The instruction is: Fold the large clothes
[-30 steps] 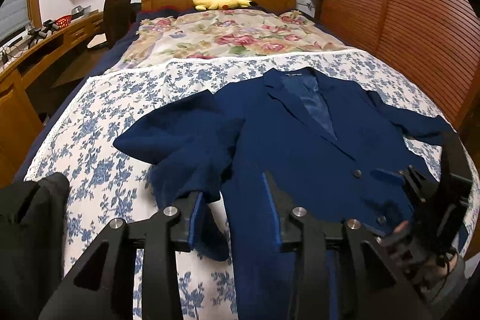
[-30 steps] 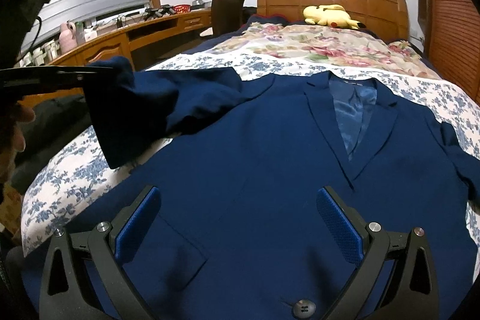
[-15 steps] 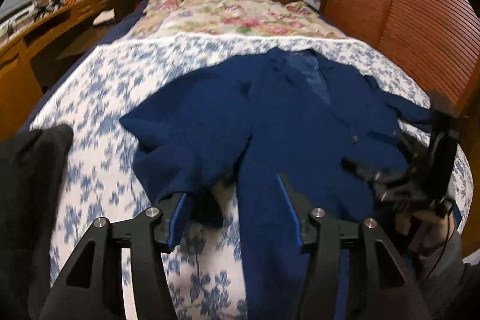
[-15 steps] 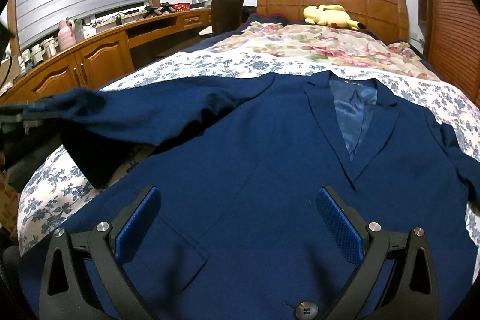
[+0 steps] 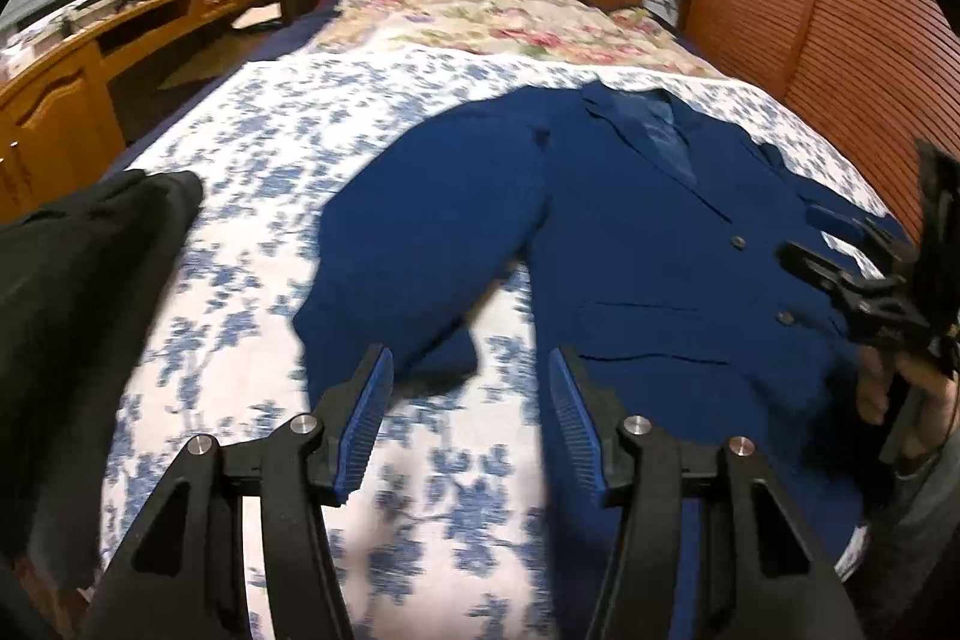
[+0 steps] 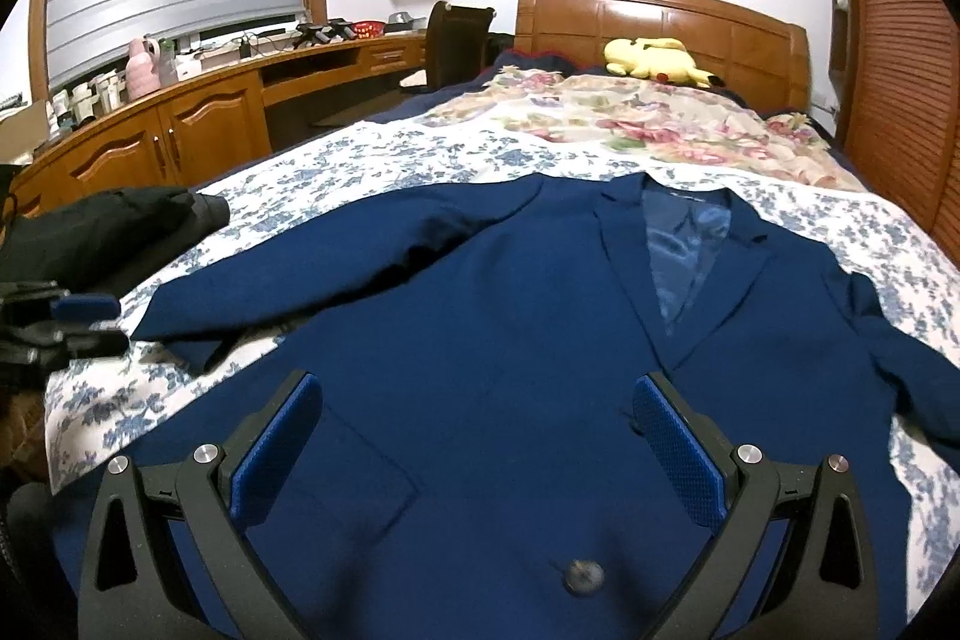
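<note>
Navy blazer (image 6: 510, 340) lies face-up, spread across the blue-floral bedspread (image 5: 288, 172), collar toward the headboard (image 6: 660, 15).

Left tongs (image 5: 468, 400): apart, empty, low over bare bedspread just short of the left sleeve (image 5: 420, 244). Right tongs (image 6: 474, 436): apart, empty, above the front panel near a button (image 6: 585, 575).

Risks, as judged:
- Sleeve lies loose and angled; pinching only its cuff could drag it crooked or bunch the shoulder.
- A deep bite could catch bedspread with the cloth.
- Right sleeve (image 6: 900, 358) looks rumpled; folding over it would trap creases.

View differences: the left view shows 2 front buttons and the right tongs in hand; the right view shows the lining, the desk (image 6: 180, 129), and a black garment (image 6: 102, 232) beside the sleeve.
</note>
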Demonstrator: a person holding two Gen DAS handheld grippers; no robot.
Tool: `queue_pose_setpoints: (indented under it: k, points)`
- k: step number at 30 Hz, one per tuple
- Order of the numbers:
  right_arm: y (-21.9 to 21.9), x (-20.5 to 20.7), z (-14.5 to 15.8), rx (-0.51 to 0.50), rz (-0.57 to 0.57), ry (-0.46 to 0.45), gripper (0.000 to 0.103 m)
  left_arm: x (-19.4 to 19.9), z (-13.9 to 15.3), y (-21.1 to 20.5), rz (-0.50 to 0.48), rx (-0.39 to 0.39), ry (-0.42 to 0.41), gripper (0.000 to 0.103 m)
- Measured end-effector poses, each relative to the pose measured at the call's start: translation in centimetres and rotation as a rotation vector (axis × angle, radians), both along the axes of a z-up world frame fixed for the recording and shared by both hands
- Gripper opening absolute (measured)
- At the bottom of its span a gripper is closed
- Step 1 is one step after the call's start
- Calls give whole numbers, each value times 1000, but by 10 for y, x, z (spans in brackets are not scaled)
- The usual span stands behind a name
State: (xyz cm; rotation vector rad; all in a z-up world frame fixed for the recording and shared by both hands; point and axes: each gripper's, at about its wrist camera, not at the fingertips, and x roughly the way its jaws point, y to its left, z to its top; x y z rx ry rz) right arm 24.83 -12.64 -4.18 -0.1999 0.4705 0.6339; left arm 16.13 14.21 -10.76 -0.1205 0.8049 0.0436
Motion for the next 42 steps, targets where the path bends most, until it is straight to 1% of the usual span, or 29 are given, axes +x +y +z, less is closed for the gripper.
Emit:
queue_pose_setpoints:
  k: [3, 7, 11, 12, 15, 16, 17, 18, 20, 22, 24, 27, 30, 31, 36, 42]
  points:
    - [-14, -8, -1, -7, -14, 1, 103, 6, -7, 19, 44, 22, 11, 55]
    - [-28, -10, -4, -17, -37, 21, 103, 17, -22, 39, 84, 14, 37, 55]
    - [-34, -13, -6, -34, -50, 41, 103, 29, -41, 54, 126, -6, 82, 55]
    - [-35, -13, -6, -39, -53, 47, 103, 32, -44, 56, 131, -15, 90, 55]
    - [-38, -14, -2, -43, -57, 57, 103, 39, -53, 62, 144, -78, 112, 55]
    - [-40, -14, -1, -40, -60, 62, 103, 41, -54, 63, 141, -94, 110, 51]
    - [-43, -13, 0, -37, -62, 68, 103, 43, -54, 63, 137, -105, 107, 35]
    - [-46, -13, 1, -31, -64, 72, 103, 45, -54, 62, 132, -112, 109, 29]
    - [-53, -14, 1, -27, -74, 76, 103, 51, -50, 59, 134, -111, 113, 10]
    - [-62, -14, 1, -23, -87, 81, 103, 56, -40, 53, 133, -86, 99, 6]
    - [-71, -14, -1, -20, -101, 87, 103, 62, -22, 42, 119, -52, 68, 6]
    - [-87, -17, -1, -20, -131, 87, 103, 74, 14, 16, 80, -21, 0, 6]
    - [-105, -23, 2, -12, -159, 81, 103, 88, 48, -23, 17, 7, -67, 5]
    - [-109, -24, 3, -11, -169, 80, 103, 96, 60, -42, -14, 18, -89, 5]
    - [-137, -35, 7, -8, -223, 79, 103, 124, 88, -120, -151, 38, -146, 6]
    - [-171, -43, 13, -17, -301, 100, 103, 151, 101, -212, -323, 40, -173, 6]
